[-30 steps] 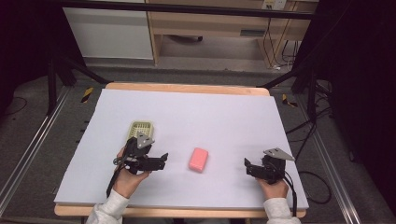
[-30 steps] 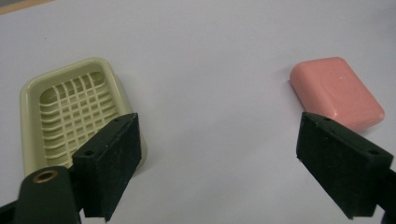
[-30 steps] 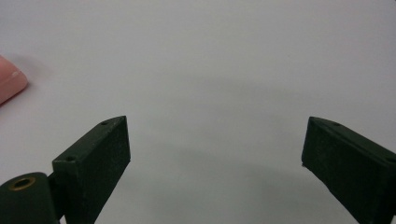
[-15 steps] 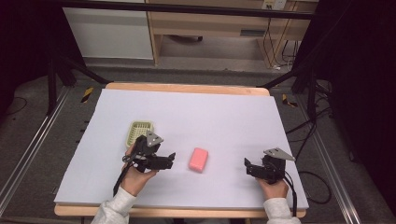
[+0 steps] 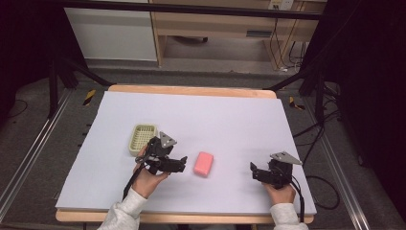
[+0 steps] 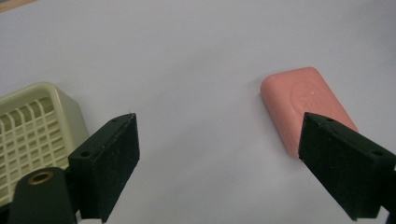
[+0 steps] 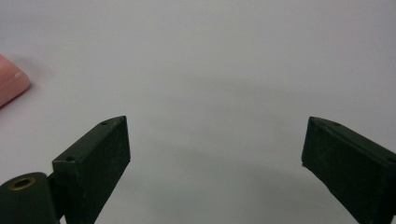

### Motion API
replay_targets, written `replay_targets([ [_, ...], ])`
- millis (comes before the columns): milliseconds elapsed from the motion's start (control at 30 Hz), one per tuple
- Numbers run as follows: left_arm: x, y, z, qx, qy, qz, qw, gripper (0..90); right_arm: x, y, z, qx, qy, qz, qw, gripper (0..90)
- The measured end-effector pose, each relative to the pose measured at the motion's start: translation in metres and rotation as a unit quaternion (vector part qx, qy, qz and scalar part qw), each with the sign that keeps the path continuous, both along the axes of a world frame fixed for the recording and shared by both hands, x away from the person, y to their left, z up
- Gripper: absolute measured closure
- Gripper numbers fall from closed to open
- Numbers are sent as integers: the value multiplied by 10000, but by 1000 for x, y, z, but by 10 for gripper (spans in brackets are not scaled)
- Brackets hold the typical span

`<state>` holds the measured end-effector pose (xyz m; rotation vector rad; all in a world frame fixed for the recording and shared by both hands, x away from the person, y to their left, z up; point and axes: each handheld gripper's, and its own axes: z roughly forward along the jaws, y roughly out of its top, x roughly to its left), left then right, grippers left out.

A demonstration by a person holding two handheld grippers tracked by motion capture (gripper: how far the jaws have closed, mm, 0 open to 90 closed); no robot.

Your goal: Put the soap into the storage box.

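Now the left gripper (image 5: 181, 164), jaws spread, is being moved from the cream basket (image 5: 142, 139) toward the pink soap (image 5: 204, 163), likely a pickup; the right gripper (image 5: 255, 171) is being held spread near the surface's front right corner.

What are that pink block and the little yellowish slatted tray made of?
The pink rounded rectangular block looks like a matte soap bar, going by its soft edges and faint oval stamp. The pale yellow slatted tray looks like moulded, slightly glossy plastic, with a gridded floor.

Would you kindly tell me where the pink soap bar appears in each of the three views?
High view: pink soap bar at centre, just right of the left tool.
Left gripper view: right of centre, partly behind the right-hand jaw.
Right gripper view: a corner at the left edge.
Shared landmark: the white table sheet.
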<state>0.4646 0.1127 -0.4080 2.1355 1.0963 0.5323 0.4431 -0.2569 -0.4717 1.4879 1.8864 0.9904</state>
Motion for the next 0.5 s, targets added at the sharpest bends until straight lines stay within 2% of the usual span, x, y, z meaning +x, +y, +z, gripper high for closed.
replay_targets([
  [500, 2, -23, 0, 168, 6, -120, 9998, 128, 0, 1, 0, -4, 25, 5, 10000, 82],
])
